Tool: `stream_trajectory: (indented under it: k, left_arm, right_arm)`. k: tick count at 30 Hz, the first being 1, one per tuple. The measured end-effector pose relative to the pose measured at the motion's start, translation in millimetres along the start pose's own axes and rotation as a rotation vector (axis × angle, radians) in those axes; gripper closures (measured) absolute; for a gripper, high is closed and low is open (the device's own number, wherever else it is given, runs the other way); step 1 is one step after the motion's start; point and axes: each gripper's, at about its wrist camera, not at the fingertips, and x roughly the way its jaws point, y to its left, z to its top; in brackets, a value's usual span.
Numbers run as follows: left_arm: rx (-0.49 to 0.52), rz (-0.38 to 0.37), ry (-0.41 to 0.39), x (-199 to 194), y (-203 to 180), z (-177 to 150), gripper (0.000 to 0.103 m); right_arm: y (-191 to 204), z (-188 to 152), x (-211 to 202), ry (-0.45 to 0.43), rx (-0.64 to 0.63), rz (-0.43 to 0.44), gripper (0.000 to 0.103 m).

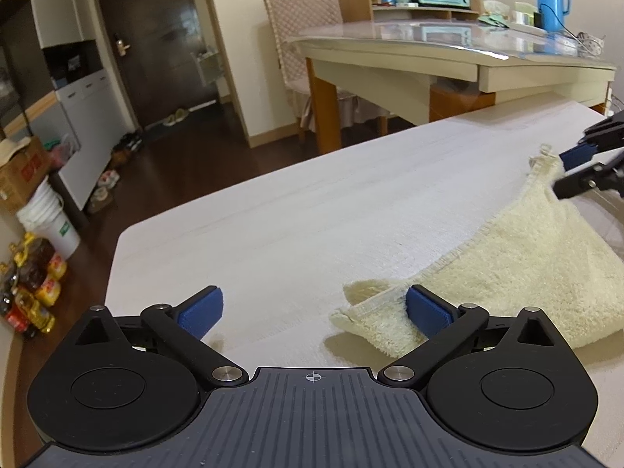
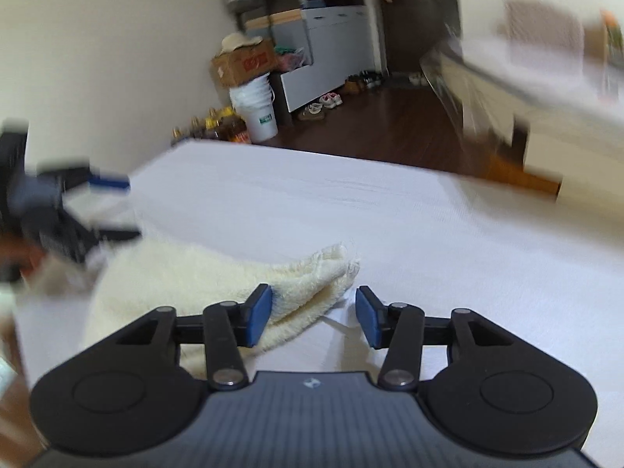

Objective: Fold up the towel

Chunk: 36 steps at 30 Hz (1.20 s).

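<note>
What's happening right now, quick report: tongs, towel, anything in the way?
Left tongs open, one pad touching a towel corner. Right tongs open around the other corner. Towel rumpled on the table. Nothing in the way.

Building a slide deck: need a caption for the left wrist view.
Open left gripper beside a cream towel corner on the white table; right gripper at the far corner.

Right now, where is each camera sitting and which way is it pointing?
Left wrist: on the left gripper, low over the white table, facing the towel, dining table and door; its own open fingers show.
Right wrist: on the right gripper, facing a towel corner, bucket and cabinets; its own fingers show.
Shared: towel, white table, bucket, and each other's gripper.
</note>
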Motion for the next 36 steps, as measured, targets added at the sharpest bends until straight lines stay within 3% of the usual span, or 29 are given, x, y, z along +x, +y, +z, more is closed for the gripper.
stream_trajectory:
  k: [4, 10, 15, 17, 18, 19, 25, 29, 31, 36]
  left_arm:
    - [0.007, 0.000, -0.009, 5, 3, 2, 0.000]
    - [0.005, -0.001, -0.016, 11, 7, 8, 0.000]
    - [0.008, -0.046, -0.076, -29, -13, 9, 0.003]
    - [0.052, -0.099, -0.086, -51, -38, 9, 0.014]
    - [0.082, -0.125, -0.082, -59, -51, 9, 0.036]
    - [0.119, -0.142, -0.078, -67, -66, 8, 0.048]
    - [0.298, -0.205, -0.072, -84, -135, 6, 0.066]
    - [0.398, -0.174, -0.026, -68, -160, 5, 0.082]
    - [0.406, -0.178, -0.004, -62, -161, 4, 0.093]
    - [0.395, -0.188, 0.015, -58, -159, 1, 0.097]
  right_arm:
    - [11, -5, -8, -0.003, -0.069, -0.038, 0.052]
    - [-19, -9, -25, -0.069, 0.145, 0.102, 0.052]
    - [-50, -13, -28, -0.079, 0.289, 0.204, 0.052]
    - [-59, -15, -28, -0.072, 0.320, 0.234, 0.051]
    - [-60, -15, -29, -0.074, 0.321, 0.236, 0.051]
    - [-61, -16, -30, -0.076, 0.321, 0.238, 0.051]
    - [-62, -18, -34, -0.085, 0.324, 0.251, 0.051]
    - [-65, -19, -34, -0.080, 0.324, 0.263, 0.047]
    - [-68, -20, -34, -0.077, 0.322, 0.272, 0.045]
    - [-72, -17, -30, -0.070, 0.300, 0.291, 0.045]
